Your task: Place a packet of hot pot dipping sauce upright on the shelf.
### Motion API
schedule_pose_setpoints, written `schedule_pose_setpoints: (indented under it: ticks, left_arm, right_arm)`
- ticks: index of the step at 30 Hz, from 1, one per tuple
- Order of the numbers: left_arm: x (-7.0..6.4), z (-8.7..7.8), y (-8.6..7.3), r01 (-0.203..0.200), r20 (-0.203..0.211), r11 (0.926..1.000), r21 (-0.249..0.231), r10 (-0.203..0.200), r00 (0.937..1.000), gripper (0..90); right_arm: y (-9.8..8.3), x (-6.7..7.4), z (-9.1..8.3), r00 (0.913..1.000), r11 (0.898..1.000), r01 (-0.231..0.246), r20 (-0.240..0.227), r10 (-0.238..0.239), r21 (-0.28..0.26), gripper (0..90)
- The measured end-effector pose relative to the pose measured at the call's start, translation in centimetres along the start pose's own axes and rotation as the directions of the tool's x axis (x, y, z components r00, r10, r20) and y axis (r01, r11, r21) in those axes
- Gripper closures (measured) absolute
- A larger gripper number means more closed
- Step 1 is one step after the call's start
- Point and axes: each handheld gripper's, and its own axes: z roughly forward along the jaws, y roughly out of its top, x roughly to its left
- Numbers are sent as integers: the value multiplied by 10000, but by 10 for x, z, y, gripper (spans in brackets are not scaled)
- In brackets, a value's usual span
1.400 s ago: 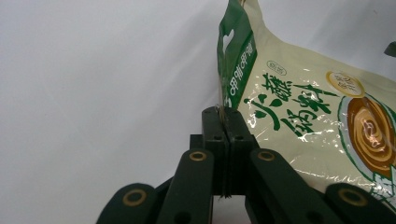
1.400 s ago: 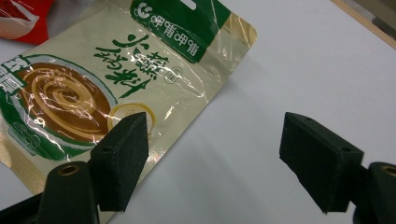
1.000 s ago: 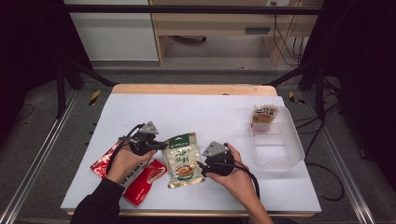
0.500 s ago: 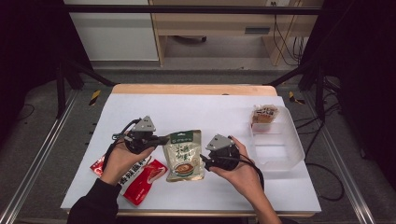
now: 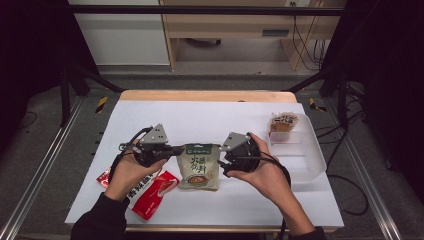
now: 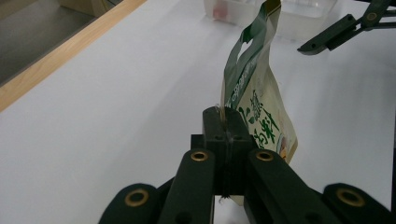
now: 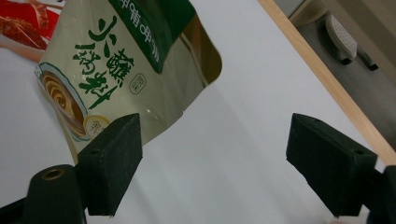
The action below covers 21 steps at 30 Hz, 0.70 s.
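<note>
The left gripper (image 5: 172,149) has its jaws clamped on the top edge of the green-and-cream sauce pouch (image 5: 199,166), which hangs over the middle of the white table (image 5: 210,117). Just beside the pouch, the right gripper (image 5: 224,161) has just been opening its jaws; they stand wide, nothing between them. Red packets (image 5: 150,187) lie near the table's front left corner.

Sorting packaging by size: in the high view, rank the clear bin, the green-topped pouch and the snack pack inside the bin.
1. clear bin
2. green-topped pouch, lifted nearer the camera, yet clearly smaller
3. snack pack

Green pouch (image 5: 199,166) lifted off table
</note>
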Motion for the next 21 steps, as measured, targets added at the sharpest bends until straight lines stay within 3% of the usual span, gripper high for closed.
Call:
schedule_pose_setpoints:
  ticks: [5,10,21]
  left_arm:
    - [-2,-1,1,-53,26,10000,-29,53,10000,900]
    - [-5,-2,3,-100,27,9999,-70,100,9999,900]
    - [-6,-4,5,-52,46,9999,-121,53,10000,900]
  right_arm:
    - [18,-2,-4,9951,9945,988,-112,-985,353,238]
    - [33,2,-4,9858,9847,1642,-454,-1617,584,315]
    - [55,2,9,9675,9679,2251,-1435,-2084,1121,492]
